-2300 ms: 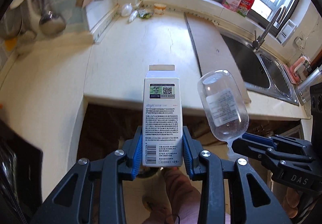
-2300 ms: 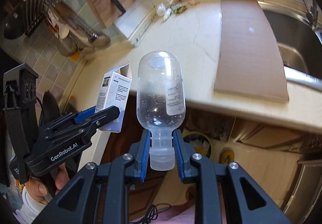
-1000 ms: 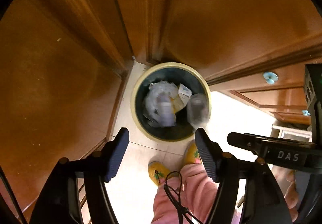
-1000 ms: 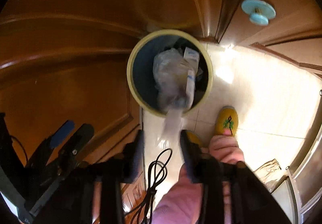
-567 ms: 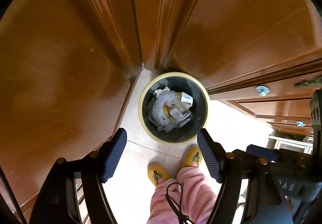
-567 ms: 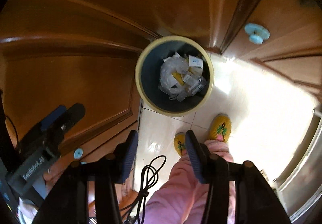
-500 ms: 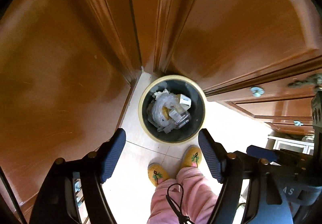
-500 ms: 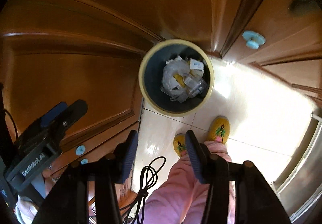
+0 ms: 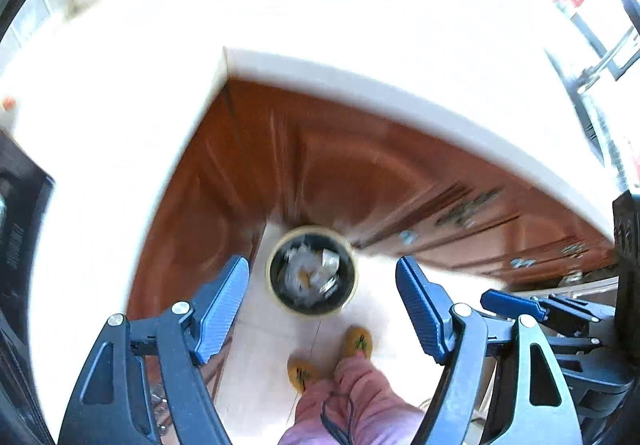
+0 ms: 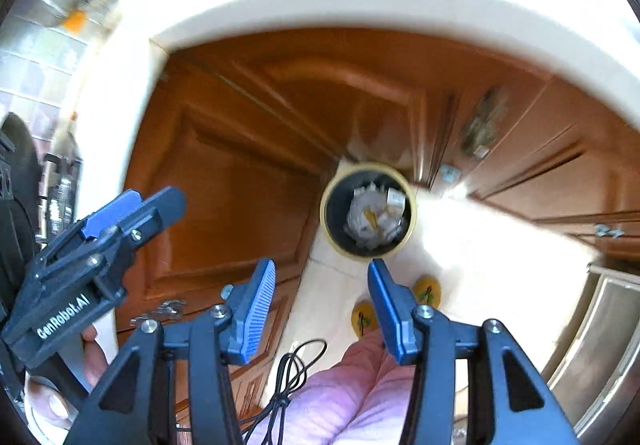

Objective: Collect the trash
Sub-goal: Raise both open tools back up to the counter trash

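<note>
Countertop (image 9: 360, 5) overexposed to near white in both views, detail lost, motion blur across cabinet doors (image 10: 248, 185) and trash bin (image 9: 312, 273), gripper fingers (image 10: 252, 309) sharp, strong fisheye curvature, dark vignette at frame corners

Two hand-held grippers (image 9: 322, 305) (image 10: 320, 309), one bin (image 9: 347, 303), two slippers (image 9: 359, 342).

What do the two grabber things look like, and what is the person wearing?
Each gripper is a black frame with silver screws and two ribbed blue pads. The left gripper, seen from the right wrist, has white "GenRobot.AI" lettering on its side. A thin black cable dangles below. The person wears pink trousers and yellow slippers.
</note>
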The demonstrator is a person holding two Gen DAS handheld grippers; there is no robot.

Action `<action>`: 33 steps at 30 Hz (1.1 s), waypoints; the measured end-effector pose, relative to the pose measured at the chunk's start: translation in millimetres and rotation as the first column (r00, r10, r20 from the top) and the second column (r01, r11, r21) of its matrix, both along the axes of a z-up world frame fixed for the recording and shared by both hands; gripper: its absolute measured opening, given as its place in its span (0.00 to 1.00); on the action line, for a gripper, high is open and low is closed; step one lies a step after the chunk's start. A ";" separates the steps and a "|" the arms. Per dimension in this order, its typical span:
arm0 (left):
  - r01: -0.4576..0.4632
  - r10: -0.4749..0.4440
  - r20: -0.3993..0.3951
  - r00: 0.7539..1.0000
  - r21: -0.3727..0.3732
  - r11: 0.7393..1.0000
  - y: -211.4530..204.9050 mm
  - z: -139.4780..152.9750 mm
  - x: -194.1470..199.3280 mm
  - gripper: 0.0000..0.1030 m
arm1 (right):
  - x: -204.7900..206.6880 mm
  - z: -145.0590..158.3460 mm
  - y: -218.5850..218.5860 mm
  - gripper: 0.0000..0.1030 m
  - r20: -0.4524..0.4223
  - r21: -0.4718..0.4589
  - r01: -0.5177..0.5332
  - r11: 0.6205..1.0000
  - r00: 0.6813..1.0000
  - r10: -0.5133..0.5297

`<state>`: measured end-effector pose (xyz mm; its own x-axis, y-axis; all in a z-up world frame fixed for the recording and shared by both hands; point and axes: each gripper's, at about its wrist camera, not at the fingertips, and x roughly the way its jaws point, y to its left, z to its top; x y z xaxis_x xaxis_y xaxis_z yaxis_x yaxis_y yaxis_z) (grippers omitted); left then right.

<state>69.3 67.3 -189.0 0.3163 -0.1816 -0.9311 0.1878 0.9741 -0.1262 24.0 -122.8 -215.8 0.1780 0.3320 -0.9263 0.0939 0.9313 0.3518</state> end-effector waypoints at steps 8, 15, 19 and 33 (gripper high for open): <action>0.058 -0.055 0.256 0.965 -0.005 0.998 -13.5 123.9 -5.8 0.79 | -22.9 111.1 -7.7 0.47 0.225 -0.069 0.061 0.996 0.973 -0.044; 0.107 -0.106 0.424 0.900 0.020 0.994 -24.2 182.6 -16.5 0.80 | -36.3 167.4 -22.4 0.47 0.374 -0.089 0.149 0.985 0.921 -0.105; 0.122 -0.129 0.468 0.874 0.046 0.992 -29.4 194.8 -13.6 0.81 | -35.5 184.8 -33.9 0.47 0.419 -0.078 0.179 0.981 0.899 -0.130; 0.082 -0.148 0.540 0.829 0.145 0.986 -62.0 197.6 55.6 0.81 | 62.2 203.0 -88.2 0.46 0.474 0.014 0.173 0.985 0.866 -0.159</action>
<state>124.9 5.3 8.6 0.7630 -0.1553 -0.6275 0.3051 0.9423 0.1377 86.2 -211.0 -12.8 0.6465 0.2338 -0.7262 0.0772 0.9269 0.3672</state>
